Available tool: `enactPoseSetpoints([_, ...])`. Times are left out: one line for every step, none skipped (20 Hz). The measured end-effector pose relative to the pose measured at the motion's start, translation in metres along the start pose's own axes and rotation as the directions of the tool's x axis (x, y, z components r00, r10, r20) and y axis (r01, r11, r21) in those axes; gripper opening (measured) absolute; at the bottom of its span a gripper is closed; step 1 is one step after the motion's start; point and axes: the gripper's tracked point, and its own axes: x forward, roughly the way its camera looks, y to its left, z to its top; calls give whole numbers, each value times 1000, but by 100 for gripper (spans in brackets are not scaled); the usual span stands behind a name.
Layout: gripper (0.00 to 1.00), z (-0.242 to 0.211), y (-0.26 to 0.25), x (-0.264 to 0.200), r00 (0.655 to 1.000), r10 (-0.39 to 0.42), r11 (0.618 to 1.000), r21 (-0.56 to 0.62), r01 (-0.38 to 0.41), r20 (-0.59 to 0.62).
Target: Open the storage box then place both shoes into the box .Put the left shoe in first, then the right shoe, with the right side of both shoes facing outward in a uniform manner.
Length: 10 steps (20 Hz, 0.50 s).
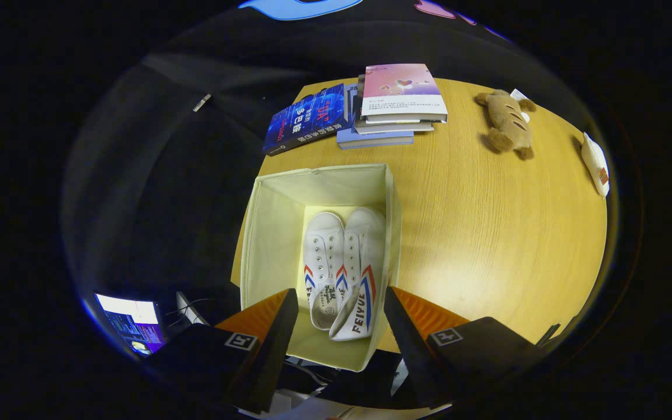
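Claw [340, 303] apart—seemingly above boxed shoes [342, 262]

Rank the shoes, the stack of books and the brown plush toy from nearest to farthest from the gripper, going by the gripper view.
The gripper is open, holding nothing.
1. Shoes: in the storage box, between and just ahead of the fingers.
2. Stack of books: beyond the box.
3. Brown plush toy: beside the books, farther off to the right.

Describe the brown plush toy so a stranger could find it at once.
On the round wooden table, look beyond the open box and right of the book stack. The plush toy lies alone there, brown and furry, unlike the white pouch nearby.
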Motion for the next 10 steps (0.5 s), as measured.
enactPoseSetpoints([94,1,-2,-3,1000,4,1000,-6,-4,15])
enactPoseSetpoints([97,2,-4,-8,999,12,1000,-10,-12,34])
enactPoseSetpoints([97,4,-6,-13,998,23,1000,-10,-22,57])
enactPoseSetpoints([97,5,-9,-19,996,30,1000,-9,-29,79])
enactPoseSetpoints([98,6,-15,-26,994,27,1000,-4,-27,104])
enactPoseSetpoints([99,4,-19,-32,992,19,1000,3,-20,129])
enactPoseSetpoints([99,5,-27,-39,988,12,1000,12,-14,154])
enactPoseSetpoints([98,6,-35,-46,983,5,1000,21,-9,181])
enactPoseSetpoints([99,9,-46,-54,977,-8,1000,31,1,211])
enactPoseSetpoints([99,11,-58,-62,970,-24,999,39,15,243])
